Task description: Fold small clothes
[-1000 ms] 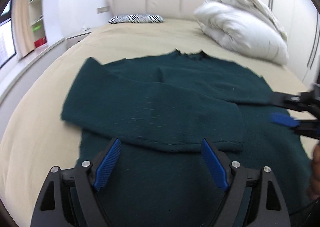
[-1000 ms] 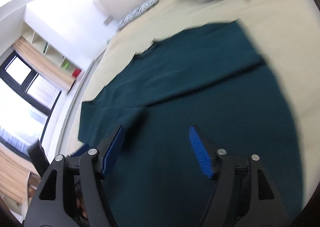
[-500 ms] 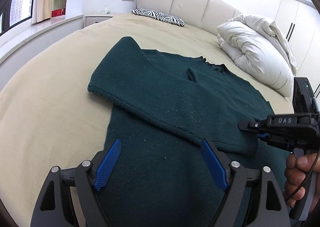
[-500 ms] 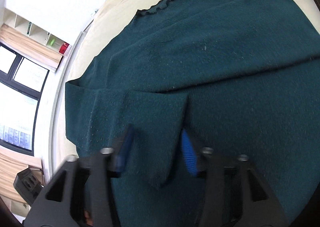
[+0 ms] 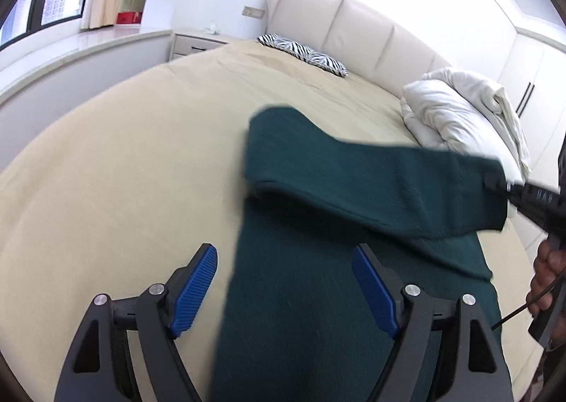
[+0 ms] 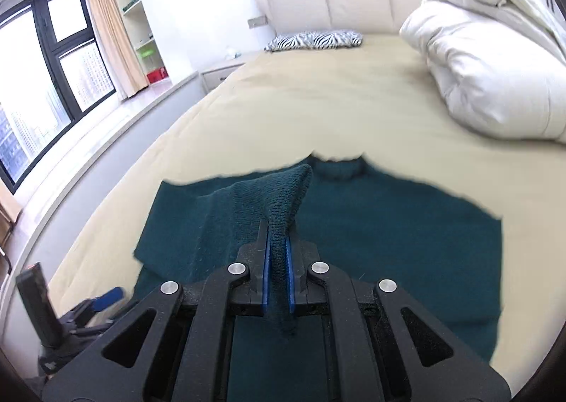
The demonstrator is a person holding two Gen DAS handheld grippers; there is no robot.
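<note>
Left claw [image 5: 284,290]: matte black frame, triangular cut-outs in both arms, round silver screw heads at pivots, two blue ribbed pads [image 5: 194,290] on finger tips.

Right claw [image 6: 276,269]: same black frame, same triangular cut-outs, four silver screws in row, narrow blue pads [image 6: 288,271].

Seen from left wrist view: right claw body black, white lettering on side, partly blurred; thin black cable [image 5: 520,306] running down from it past hand [image 5: 544,278] at frame edge.
</note>
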